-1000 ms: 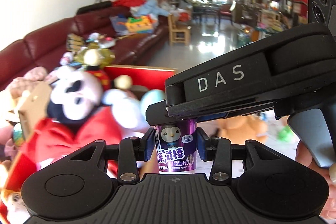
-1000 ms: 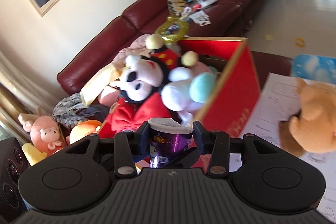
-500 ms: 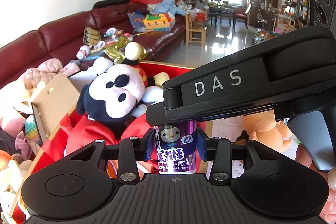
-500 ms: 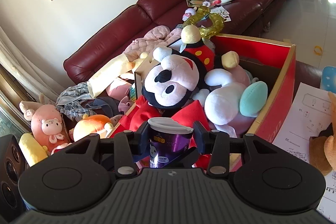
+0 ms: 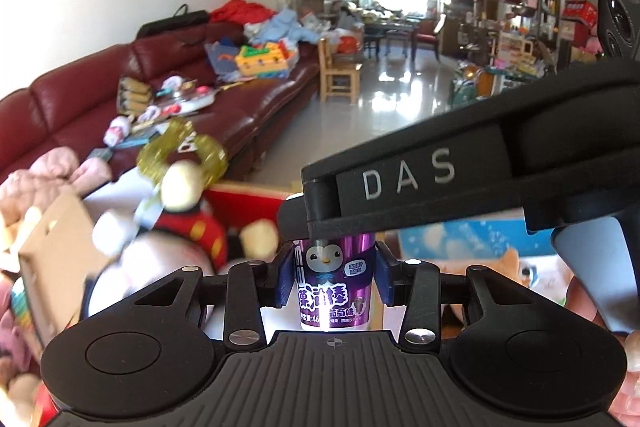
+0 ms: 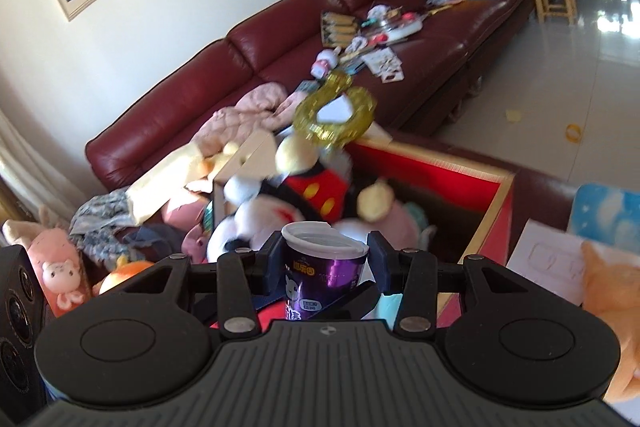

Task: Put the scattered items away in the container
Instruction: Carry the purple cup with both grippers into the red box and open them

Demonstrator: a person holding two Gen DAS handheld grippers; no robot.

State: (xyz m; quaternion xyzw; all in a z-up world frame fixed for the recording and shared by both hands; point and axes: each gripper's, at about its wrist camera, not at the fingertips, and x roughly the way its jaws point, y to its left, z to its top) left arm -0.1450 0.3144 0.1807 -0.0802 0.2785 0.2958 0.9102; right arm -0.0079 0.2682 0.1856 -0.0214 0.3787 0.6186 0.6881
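Left wrist view: my left claw (image 5: pixel 331 277) grips a purple snack cup (image 5: pixel 334 285) printed with a penguin, its blue pads pressed to the cup's sides. My right claw's black body, lettered "DAS", crosses just above the cup. Beyond lie the red box (image 5: pixel 256 195) and a blurred mouse plush (image 5: pixel 176 227) in red shorts; a maroon sofa (image 5: pixel 100 99) strewn with toys runs along the wall.

Right wrist view: my right claw (image 6: pixel 326 267) clamps the same purple snack cup (image 6: pixel 324 267) just below its white rim, pads against both sides, so both claws hold it upright above the near end of the red box (image 6: pixel 492 211). The mouse plush (image 6: pixel 280 203) lies inside, a glittery gold ring (image 6: pixel 336 113) above it. An orange plush (image 6: pixel 612 307) sits at right on the table.
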